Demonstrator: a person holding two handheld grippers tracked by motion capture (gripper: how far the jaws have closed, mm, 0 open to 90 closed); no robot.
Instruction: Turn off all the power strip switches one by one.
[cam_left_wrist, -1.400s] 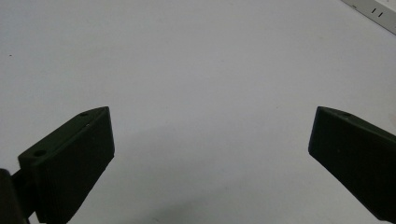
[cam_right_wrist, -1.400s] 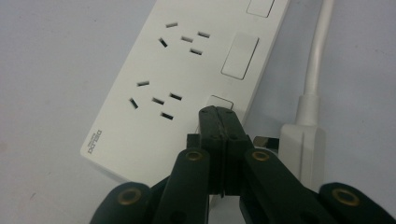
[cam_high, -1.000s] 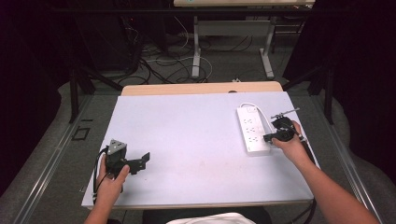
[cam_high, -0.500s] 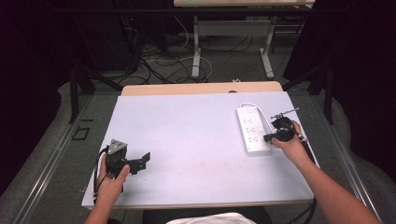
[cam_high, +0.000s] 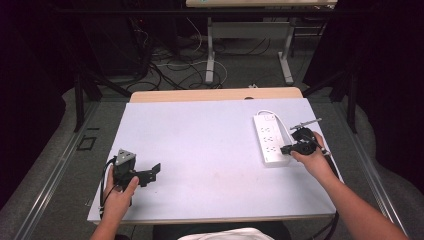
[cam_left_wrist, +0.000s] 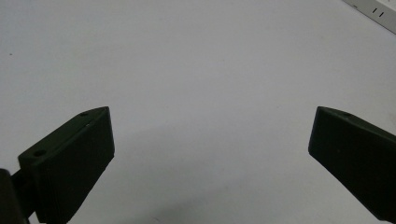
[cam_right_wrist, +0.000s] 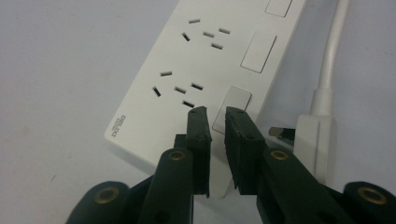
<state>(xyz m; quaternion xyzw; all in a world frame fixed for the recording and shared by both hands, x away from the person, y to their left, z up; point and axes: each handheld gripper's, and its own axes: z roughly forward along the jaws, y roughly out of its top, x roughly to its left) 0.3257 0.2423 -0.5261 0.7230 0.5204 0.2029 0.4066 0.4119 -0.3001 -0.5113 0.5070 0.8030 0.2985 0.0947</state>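
Your right gripper sits over the near end of the power strip, jaws just opening to a narrow gap with nothing between them. Its plug lies just beside. Your left gripper is wide open over bare table.

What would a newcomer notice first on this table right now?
The white power strip at the table's right side, its own plug lying loose beside it. The right gripper hangs over the strip's near end, its jaws just opening, a narrow gap with nothing between them. The left gripper rests wide open at the near left.
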